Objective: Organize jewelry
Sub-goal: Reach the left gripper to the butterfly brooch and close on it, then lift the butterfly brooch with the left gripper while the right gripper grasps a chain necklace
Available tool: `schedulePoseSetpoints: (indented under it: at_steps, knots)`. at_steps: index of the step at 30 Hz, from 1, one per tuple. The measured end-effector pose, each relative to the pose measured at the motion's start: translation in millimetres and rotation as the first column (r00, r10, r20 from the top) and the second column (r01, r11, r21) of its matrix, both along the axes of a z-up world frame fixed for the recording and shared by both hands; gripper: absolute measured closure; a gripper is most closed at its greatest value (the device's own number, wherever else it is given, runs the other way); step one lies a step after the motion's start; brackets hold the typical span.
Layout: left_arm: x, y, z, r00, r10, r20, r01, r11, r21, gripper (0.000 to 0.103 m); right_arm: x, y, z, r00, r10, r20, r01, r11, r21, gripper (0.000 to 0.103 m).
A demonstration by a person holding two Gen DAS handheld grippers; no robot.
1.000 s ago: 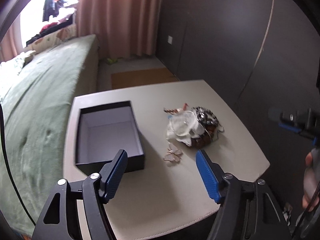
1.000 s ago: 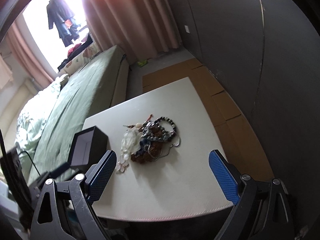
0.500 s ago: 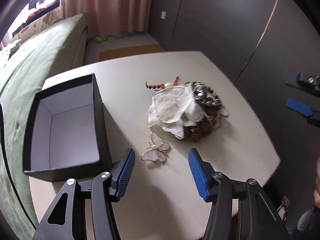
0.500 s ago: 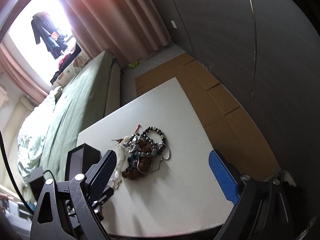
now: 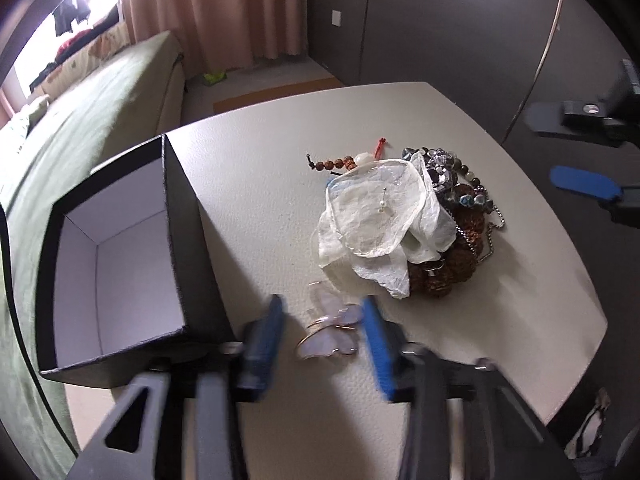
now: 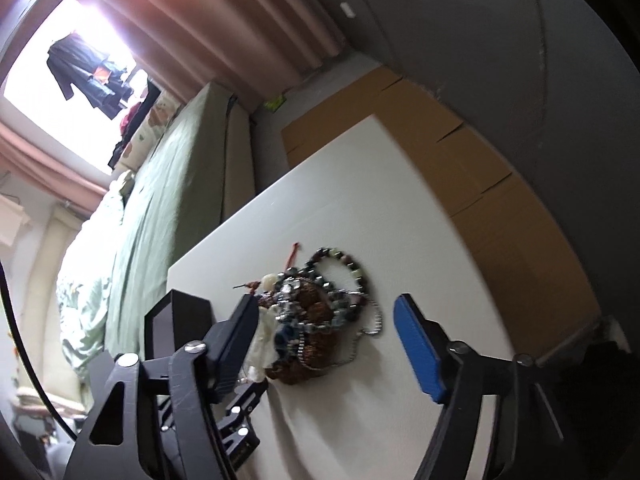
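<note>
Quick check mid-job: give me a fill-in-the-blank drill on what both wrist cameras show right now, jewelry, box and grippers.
1. The left gripper, its jaws closing, straddles the pale ____-shaped brooch.
2. The black box beside it is open and ____ inside.
3. A sheer ____ pouch lies on top of the jewelry pile.
4. The right gripper, jaws closing, frames that pile on the ____ table.

Missing words: butterfly; empty; white; white

Glaring through a bright window point(image 6: 48, 92) beside pink curtains point(image 5: 224, 12), lighting a green bed point(image 5: 80, 120), dark grey walls point(image 5: 440, 20), cardboard flooring point(image 6: 460, 160)
</note>
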State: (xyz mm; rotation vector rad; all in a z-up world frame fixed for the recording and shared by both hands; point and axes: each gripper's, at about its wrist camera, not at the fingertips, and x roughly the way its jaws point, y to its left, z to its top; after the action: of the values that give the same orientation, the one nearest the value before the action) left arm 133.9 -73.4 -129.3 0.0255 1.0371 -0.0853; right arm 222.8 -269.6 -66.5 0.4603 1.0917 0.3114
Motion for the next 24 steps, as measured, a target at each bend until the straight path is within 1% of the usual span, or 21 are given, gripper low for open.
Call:
schedulePoseSetpoints:
  at_steps: [3,6,14,17,19,21,23,24]
  knots:
    - [-1,8,1,1.000,0.007,-0.012,-0.008,0.998,-0.057,0.076,7,12,-8,1.000,0.020,-0.020,-0.020,1.000,-0.002,0.046]
    - [-4,13,2,1.000,0.013,-0.018,-0.015,0.996,-0.087,0.076,11,20,-13,0.999,0.027,-0.024,-0.028,1.000,-0.010,0.053]
    - [-20,32,26,0.998,0.054,0.037,-0.047,0.985,-0.165,0.076,21,36,-19,0.999,0.044,0.000,-0.044,0.999,-0.015,0.056]
    - [-27,39,35,0.996,0.067,0.063,-0.054,0.981,-0.186,0.076,25,45,-21,0.998,0.058,0.011,-0.057,0.997,-0.048,0.059]
    - [-30,42,41,0.994,0.074,0.075,-0.058,0.979,-0.197,0.076,27,52,-24,0.997,0.071,0.011,-0.070,0.994,-0.080,0.066]
    - [-34,47,47,0.993,0.087,0.086,-0.066,0.974,-0.217,0.076,29,56,-29,0.997,0.071,-0.003,-0.071,0.991,-0.112,0.076]
    - [-36,51,56,0.989,0.101,0.108,-0.074,0.971,-0.229,0.076,29,57,-29,0.998,0.067,0.005,-0.065,0.990,-0.123,0.078]
    - [-36,52,61,0.987,0.105,0.118,-0.077,0.972,-0.222,0.076,29,57,-27,0.998,0.067,0.003,-0.066,0.990,-0.123,0.082]
